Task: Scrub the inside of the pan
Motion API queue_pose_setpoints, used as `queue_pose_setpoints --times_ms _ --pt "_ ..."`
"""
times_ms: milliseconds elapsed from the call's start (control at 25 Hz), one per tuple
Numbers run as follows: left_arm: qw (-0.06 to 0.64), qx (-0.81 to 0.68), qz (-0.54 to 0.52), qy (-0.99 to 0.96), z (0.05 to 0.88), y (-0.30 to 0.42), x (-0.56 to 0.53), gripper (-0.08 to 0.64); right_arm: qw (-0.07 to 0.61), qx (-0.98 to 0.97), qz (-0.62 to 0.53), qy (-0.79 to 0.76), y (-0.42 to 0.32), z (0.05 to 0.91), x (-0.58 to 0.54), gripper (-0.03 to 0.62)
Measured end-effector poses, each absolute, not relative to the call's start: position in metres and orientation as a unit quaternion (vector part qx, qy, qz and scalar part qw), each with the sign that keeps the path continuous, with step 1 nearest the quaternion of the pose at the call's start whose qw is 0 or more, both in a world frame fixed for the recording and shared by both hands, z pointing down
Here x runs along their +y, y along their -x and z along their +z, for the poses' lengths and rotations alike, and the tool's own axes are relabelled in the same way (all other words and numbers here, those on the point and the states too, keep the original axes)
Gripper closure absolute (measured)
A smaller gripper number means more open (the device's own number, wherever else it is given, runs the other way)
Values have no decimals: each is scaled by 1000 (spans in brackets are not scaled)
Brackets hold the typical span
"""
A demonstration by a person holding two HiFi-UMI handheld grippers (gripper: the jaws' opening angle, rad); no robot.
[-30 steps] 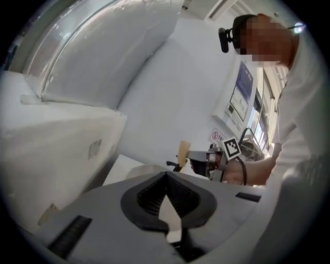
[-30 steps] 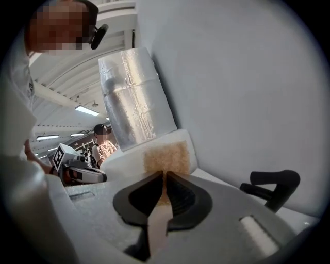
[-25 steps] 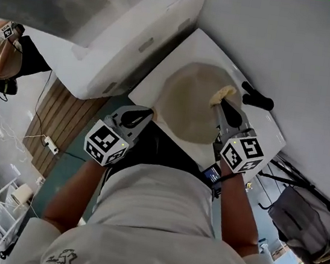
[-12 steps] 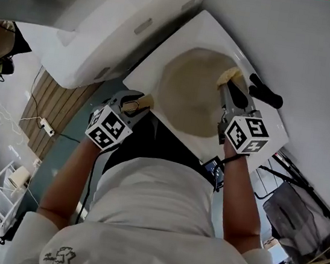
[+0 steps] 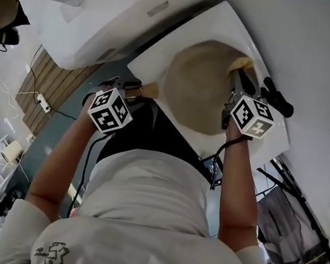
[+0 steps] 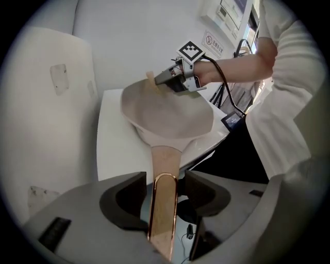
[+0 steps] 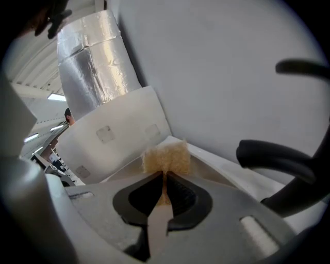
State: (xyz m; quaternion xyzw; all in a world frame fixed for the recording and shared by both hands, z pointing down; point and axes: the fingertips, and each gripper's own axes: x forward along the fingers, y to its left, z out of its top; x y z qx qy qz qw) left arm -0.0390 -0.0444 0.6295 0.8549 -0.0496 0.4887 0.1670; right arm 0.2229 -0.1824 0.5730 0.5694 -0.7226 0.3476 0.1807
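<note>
While the shallow beige pan (image 5: 198, 90) sits on the white counter (image 6: 116, 149), its handle (image 6: 164, 216) lies untouched between the jaws of the left gripper (image 6: 165, 178), which have just been opening wide. The right gripper (image 7: 164, 180) is clamped on a tan sponge (image 7: 166, 157) at the pan's far rim.

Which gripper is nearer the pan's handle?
Left. The left gripper has just been opening its jaws around the handle; the right gripper holds a sponge at the far rim of the pan.

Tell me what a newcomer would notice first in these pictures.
The big beige pan sits on the white counter, upper middle of the head view. Its handle juts off the near edge between the jaws of the left tool, which have just been opening and do not press it. At the pan's far rim, the right tool is shut on a tan scrub pad.
</note>
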Motion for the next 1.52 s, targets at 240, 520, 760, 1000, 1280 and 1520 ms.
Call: queue_pose_setpoints --times_ms 240,520,760,1000,1280,1520 --pt "162 -44 507 -845 645 44 -39 334 193 -704 361 -580 -225 597 -187 563" --pt "159 -41 508 -845 647 50 -40 399 192 -701 352 -590 -226 599 -197 565" --pt "156 -33 514 -843 647 49 -39 402 201 -711 347 -577 -224 600 -210 565" --pt "156 -24 518 -841 647 51 -39 403 215 -735 350 -540 -199 604 -220 565" --pt "151 -24 522 -839 648 50 -40 403 244 -772 358 -465 -149 613 -231 565" --pt "149 -25 519 -841 647 51 -39 405 261 -792 373 -407 -112 617 -225 565"
